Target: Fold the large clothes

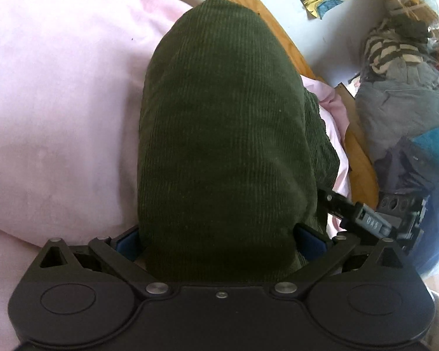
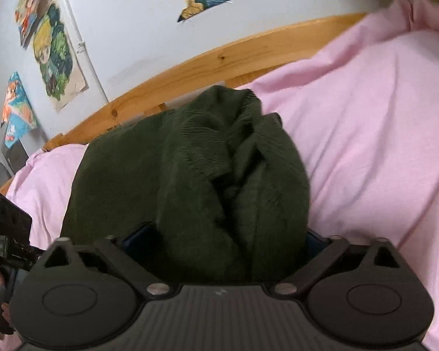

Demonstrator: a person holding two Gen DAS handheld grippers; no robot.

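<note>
A dark green corduroy garment [image 1: 219,134] fills the middle of the left wrist view and drapes over my left gripper [image 1: 219,234]; its blue pads [image 1: 310,241] press the cloth from both sides. In the right wrist view the same green garment [image 2: 190,175] lies bunched and creased over my right gripper [image 2: 228,239], whose jaws close on a thick fold. The fingertips of both grippers are hidden by the cloth. The garment hangs over a pink bed sheet [image 2: 365,134]. The right gripper's body [image 1: 374,222] shows at the right of the left wrist view.
A wooden bed frame [image 2: 219,61] runs behind the sheet, against a white wall with colourful posters [image 2: 55,49]. A pile of grey, striped and blue clothes [image 1: 404,93] lies beyond the bed rail [image 1: 363,158]. The left gripper's body [image 2: 5,234] shows at the far left.
</note>
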